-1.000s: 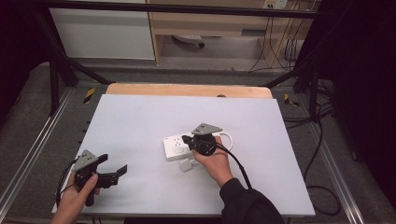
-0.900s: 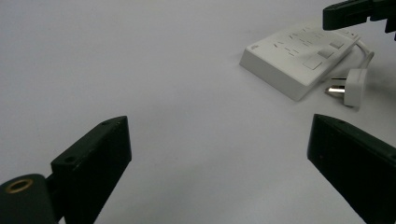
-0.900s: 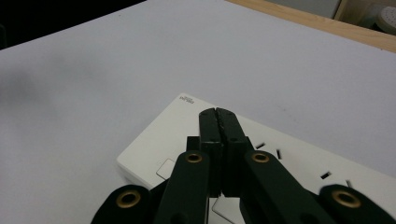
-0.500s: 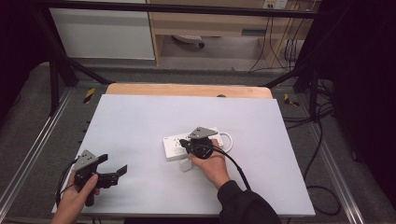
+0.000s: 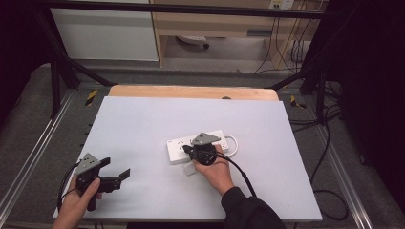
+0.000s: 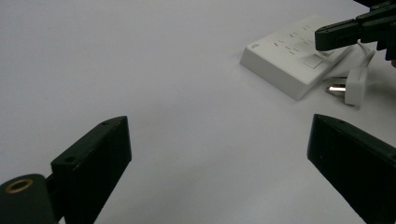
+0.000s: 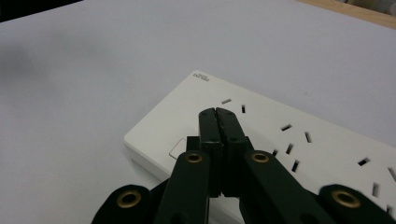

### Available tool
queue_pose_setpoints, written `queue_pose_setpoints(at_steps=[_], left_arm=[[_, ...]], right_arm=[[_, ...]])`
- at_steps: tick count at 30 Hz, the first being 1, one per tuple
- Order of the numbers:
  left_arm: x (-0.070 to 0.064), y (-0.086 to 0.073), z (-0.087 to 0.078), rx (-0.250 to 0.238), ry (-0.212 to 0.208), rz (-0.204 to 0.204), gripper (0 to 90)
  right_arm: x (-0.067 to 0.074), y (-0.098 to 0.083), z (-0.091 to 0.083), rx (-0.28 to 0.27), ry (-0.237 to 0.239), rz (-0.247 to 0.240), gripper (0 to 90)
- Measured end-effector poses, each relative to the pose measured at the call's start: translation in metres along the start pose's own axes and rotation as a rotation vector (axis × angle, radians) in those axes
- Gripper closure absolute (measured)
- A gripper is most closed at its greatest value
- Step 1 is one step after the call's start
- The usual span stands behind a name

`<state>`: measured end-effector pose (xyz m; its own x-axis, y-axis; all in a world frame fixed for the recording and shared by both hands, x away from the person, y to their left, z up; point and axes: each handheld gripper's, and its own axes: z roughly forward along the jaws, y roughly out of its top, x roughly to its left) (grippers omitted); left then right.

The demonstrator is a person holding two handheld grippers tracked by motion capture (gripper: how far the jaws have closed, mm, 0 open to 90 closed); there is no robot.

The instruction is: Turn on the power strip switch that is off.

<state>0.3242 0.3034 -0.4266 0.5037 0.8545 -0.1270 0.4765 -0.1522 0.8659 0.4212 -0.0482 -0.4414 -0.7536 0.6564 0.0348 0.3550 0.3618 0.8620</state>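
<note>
My right gripper (image 7: pixel 218 116), jaws pressed together, has shifted toward 7 o'clock over the strip (image 5: pixel 179 149); plug (image 6: pixel 356 87) beside it. Left gripper (image 5: pixel 119 177) wide, unmoved.

Power strip (image 7: pixel 280 140): far end cut off by right edge of right gripper view; small printed mark near its corner too small to read. Its square switch (image 7: pixel 180 148) half hidden behind closed jaws of right gripper (image 7: pixel 218 114). In high view, plug (image 5: pixel 190 169) partly hidden under right hand (image 5: pixel 217 171); strip's sockets too small to tell.
</note>
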Motion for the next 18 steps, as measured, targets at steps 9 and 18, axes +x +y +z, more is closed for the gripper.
queue_pose_setpoints(at_steps=[9,18], left_arm=[[-0.0003,-0.0001,0.0001,0.004,-0.003,0.001,6.5],[-0.0002,-0.0001,0.0002,0.005,-0.003,0.003,6.5]], right_arm=[[0.0009,-0.0052,0.0012,0.003,0.0,0.008,90.0],[-0.0001,-0.0074,0.0016,-0.003,-0.004,0.009,90.0]])
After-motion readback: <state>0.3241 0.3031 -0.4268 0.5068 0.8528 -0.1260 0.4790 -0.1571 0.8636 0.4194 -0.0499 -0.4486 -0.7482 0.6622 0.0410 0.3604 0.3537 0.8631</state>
